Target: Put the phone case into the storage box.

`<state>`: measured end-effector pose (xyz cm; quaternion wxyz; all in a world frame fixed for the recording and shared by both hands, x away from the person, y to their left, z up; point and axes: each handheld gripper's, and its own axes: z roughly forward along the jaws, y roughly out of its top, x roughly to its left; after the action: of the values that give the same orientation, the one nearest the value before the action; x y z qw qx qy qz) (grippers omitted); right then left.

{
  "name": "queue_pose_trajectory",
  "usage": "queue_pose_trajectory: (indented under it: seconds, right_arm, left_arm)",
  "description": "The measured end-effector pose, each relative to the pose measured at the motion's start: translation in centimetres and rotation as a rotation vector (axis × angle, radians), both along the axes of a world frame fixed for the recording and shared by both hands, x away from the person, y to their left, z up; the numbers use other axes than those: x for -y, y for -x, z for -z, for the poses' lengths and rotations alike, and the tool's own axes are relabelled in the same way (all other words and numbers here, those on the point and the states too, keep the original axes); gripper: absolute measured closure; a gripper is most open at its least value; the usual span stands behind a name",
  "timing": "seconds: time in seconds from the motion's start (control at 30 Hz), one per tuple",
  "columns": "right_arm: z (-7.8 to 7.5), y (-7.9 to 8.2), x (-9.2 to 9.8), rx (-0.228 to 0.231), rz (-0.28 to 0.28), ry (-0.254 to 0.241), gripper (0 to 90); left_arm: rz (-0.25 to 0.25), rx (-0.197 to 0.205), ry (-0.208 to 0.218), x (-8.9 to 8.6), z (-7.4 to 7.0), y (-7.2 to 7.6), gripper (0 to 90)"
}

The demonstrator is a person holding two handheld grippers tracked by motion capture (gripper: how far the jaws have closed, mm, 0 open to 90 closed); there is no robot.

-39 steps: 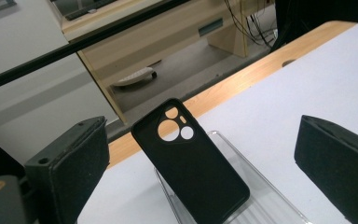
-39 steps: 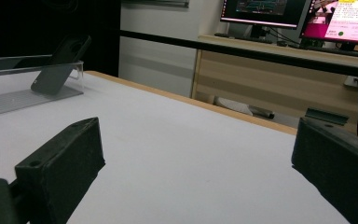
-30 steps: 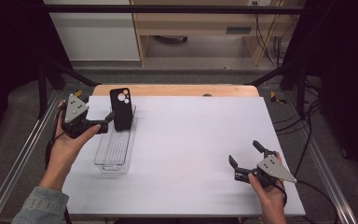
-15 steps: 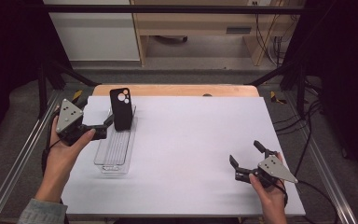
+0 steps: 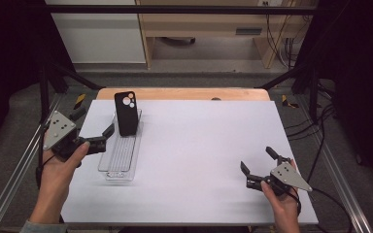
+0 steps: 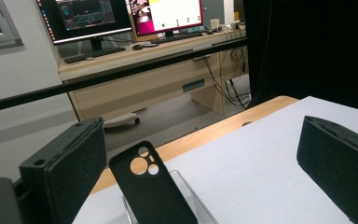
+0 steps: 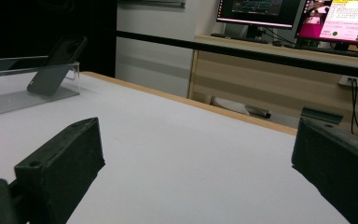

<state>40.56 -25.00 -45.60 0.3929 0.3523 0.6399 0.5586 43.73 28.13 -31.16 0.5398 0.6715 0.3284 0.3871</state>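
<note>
Phone case [image 5: 126, 113] leans inside clear tray [image 5: 121, 162]; left gripper [image 5: 106, 136] and right gripper [image 5: 256, 164] both spread, empty.

Left tool [image 5: 108, 136] now farther back from phone case [image 5: 126, 113]

A white-topped table [image 5: 189, 145] with a bare wooden strip along its far edge carries a long clear plastic tray [image 5: 121, 153] toward its left side, and a black phone case [image 5: 126, 113] stands tilted in the tray's far end, camera holes up.
</note>
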Motion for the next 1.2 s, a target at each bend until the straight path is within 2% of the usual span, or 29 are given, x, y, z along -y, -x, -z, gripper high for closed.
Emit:
queue_pose_trajectory:
  seconds: [0.43,0.7,1.03,1.2]
  right_arm:
    - [0.0,0.1,0.1,0.001,0.003,0.000,2.5]
    - [-0.1,0.1,0.2,0.002,0.006,-0.003,2.5]
    - [-0.1,0.2,0.3,0.005,0.007,-0.001,2.5]
    - [-0.1,0.2,0.3,0.005,0.008,-0.002,2.5]
  left_arm:
    - [0.005,0.023,0.033,-0.9,0.6,1.9,1.1]
    - [-0.003,0.048,0.072,-1.6,1.6,2.9,0.8]
    - [-0.013,0.081,0.099,-2.5,2.9,3.9,0.8]
    - [-0.017,0.079,0.104,-2.9,3.5,4.3,0.6]
